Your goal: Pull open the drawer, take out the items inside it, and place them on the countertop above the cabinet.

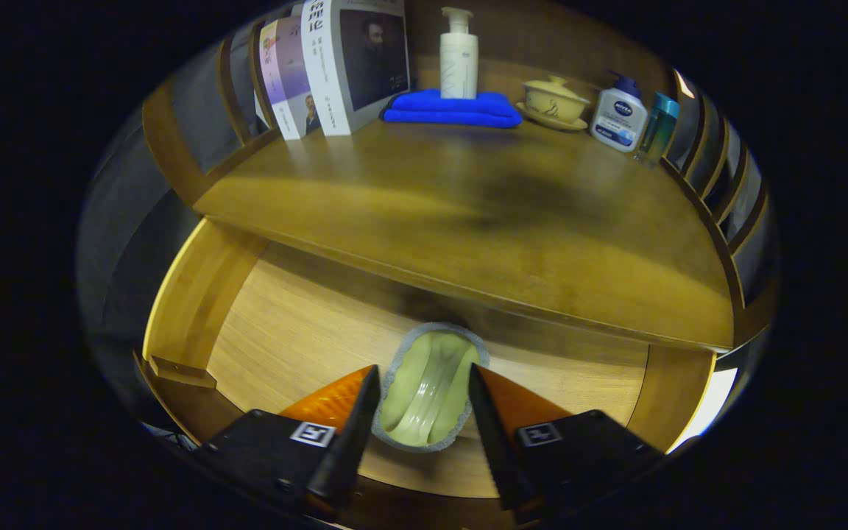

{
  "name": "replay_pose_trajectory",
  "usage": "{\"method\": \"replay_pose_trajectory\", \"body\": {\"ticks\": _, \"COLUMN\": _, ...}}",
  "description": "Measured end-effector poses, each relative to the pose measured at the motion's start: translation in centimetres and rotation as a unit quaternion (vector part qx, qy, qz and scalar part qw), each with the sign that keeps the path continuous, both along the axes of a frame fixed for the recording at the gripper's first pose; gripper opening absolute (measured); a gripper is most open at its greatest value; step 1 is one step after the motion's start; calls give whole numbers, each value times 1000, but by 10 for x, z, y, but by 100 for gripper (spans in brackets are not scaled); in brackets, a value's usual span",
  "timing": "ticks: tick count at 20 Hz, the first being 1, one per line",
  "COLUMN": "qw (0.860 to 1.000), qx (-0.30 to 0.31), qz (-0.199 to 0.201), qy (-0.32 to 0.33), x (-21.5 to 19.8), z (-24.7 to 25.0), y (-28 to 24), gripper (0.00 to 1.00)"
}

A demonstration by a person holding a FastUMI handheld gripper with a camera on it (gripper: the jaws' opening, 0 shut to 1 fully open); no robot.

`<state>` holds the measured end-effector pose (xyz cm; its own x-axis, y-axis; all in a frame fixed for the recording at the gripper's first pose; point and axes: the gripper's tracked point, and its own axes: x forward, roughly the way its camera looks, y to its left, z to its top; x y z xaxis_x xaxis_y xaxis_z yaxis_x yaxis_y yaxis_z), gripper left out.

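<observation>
On the left, upright paperback books point(336, 66) are being propped against the slatted wooden side rail at the back of the brown wooden countertop point(468, 221). Further right along the back, a white pump bottle point(458, 55) is being carried on a folded blue cloth point(453, 109), followed by a cream lidded ceramic cup point(555, 101), a white lotion bottle point(619, 116) and a teal tube point(658, 126).

Below the countertop, the light wooden drawer point(299, 324) is being held open. A pale green oval pad with a grey border point(428, 390) is being straddled by the gripper point(424, 401), the jaws spread on either side of it, apparently not yet pressing. The take-out step is judged to be in hand; closing on the pad, lifting clear of the countertop edge and setting it on the bare middle is called for next.
</observation>
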<state>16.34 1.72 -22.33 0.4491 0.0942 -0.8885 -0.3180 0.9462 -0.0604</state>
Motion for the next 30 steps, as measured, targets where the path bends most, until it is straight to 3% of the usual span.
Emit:
{"method": "replay_pose_trajectory", "body": {"ticks": 3, "qw": 1000, "qx": -6, "qz": 1, "qy": 16, "x": -2, "z": -4, "y": -3, "gripper": 49}}
{"method": "replay_pose_trajectory", "body": {"ticks": 6, "qw": 1000, "qx": 23, "qz": 2, "qy": 13, "x": -3, "z": -3, "y": 4, "gripper": 20}}
{"method": "replay_pose_trajectory", "body": {"ticks": 7, "qw": 999, "qx": 40, "qz": 11, "qy": 13, "x": -7, "z": 3, "y": 9, "gripper": 21}}
{"method": "replay_pose_trajectory", "body": {"ticks": 8, "qw": 998, "qx": 56, "qz": 17, "qy": 14, "x": -13, "z": 5, "y": 14, "gripper": 14}}
{"method": "replay_pose_trajectory", "body": {"ticks": 12, "qw": 997, "qx": 74, "qz": 31, "qy": 4, "x": -30, "z": 30, "y": 11, "gripper": 14}}
{"method": "replay_pose_trajectory", "body": {"ticks": 18, "qw": 990, "qx": 126, "qz": 33, "qy": -56, "x": -41, "z": 107, "y": 2, "gripper": 14}}
{"method": "replay_pose_trajectory", "body": {"ticks": 23, "qw": 983, "qx": 137, "qz": 7, "qy": -124, "x": -8, "z": 158, "y": -10, "gripper": 13}}
{"method": "replay_pose_trajectory", "body": {"ticks": 30, "qw": 969, "qx": 147, "qz": -63, "qy": -188, "x": 64, "z": 177, "y": -18, "gripper": 13}}
